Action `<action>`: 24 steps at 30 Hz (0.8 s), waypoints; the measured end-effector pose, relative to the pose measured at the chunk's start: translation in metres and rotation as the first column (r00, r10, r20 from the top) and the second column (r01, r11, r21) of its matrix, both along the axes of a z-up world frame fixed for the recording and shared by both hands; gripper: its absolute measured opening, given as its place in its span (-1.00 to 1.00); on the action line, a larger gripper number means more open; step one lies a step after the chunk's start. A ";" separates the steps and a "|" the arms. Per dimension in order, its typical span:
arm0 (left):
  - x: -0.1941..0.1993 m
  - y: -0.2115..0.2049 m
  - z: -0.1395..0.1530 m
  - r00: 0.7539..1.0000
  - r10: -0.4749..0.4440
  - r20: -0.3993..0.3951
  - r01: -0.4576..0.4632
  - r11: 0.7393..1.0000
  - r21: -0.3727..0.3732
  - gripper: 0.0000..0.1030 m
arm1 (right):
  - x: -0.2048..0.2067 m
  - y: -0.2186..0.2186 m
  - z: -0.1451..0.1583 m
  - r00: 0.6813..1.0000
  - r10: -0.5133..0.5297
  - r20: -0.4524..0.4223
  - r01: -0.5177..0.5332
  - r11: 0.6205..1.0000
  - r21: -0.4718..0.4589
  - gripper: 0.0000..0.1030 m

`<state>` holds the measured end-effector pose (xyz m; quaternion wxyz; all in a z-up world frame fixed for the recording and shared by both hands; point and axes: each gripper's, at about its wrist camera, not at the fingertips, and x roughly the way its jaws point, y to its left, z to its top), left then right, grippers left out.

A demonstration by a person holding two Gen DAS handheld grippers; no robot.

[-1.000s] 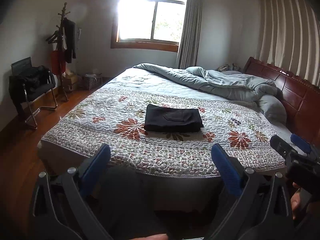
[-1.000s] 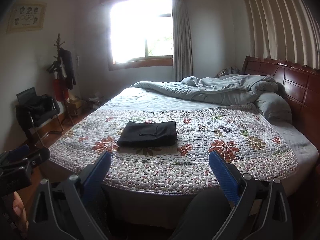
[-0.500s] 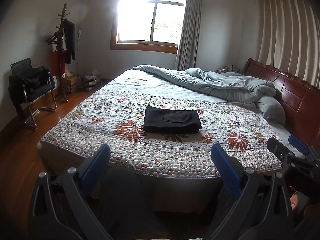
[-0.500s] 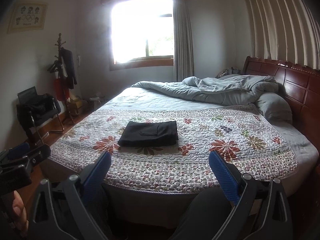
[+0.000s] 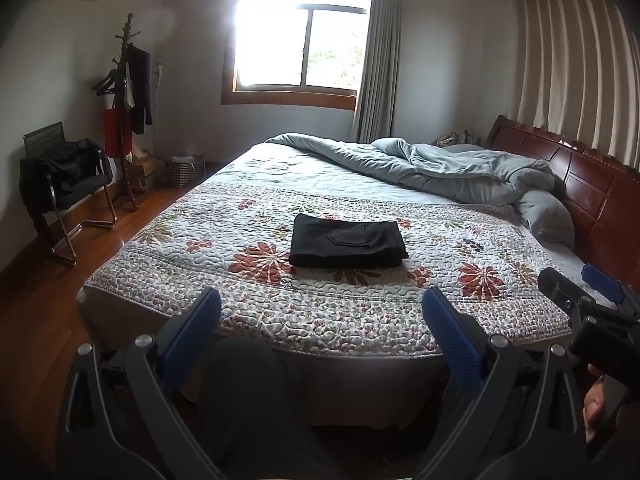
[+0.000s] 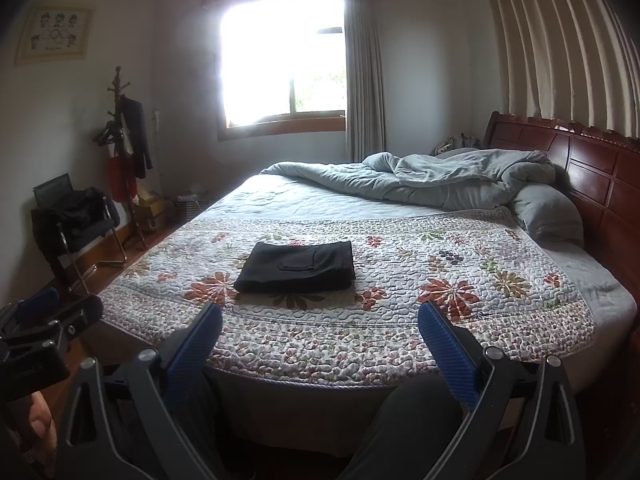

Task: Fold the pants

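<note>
Black pants point(image 5: 347, 246) point(image 6: 298, 267) lie folded into a neat rectangle on the floral quilt point(image 5: 280, 292) point(image 6: 400, 320) of the bed, a back pocket facing up. My left gripper point(image 5: 322, 304) is open and empty, held back from the bed's near edge, well short of the pants. My right gripper point(image 6: 320, 320) is also open and empty, likewise off the bed's edge. Each gripper shows at the side of the other's view: the right gripper point(image 5: 580, 292) and the left gripper point(image 6: 60, 312). A person's legs are under both grippers.
A rumpled grey duvet point(image 5: 440, 168) and pillow point(image 6: 548, 216) lie at the bed's far end by the wooden headboard point(image 5: 580, 184). A chair with dark clothes point(image 5: 68, 184) and a coat stand point(image 5: 128, 112) stand at the left on the wood floor.
Both grippers have stayed open and drifted slightly back from the bed. The folded pants have not moved.
</note>
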<state>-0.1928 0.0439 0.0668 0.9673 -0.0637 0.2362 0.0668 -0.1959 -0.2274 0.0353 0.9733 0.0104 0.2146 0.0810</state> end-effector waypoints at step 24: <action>0.000 0.005 -0.006 1.000 0.001 -0.018 -0.001 1.000 0.000 0.94 | 0.002 0.002 0.002 1.000 -0.003 0.002 0.003 1.000 -0.003 0.91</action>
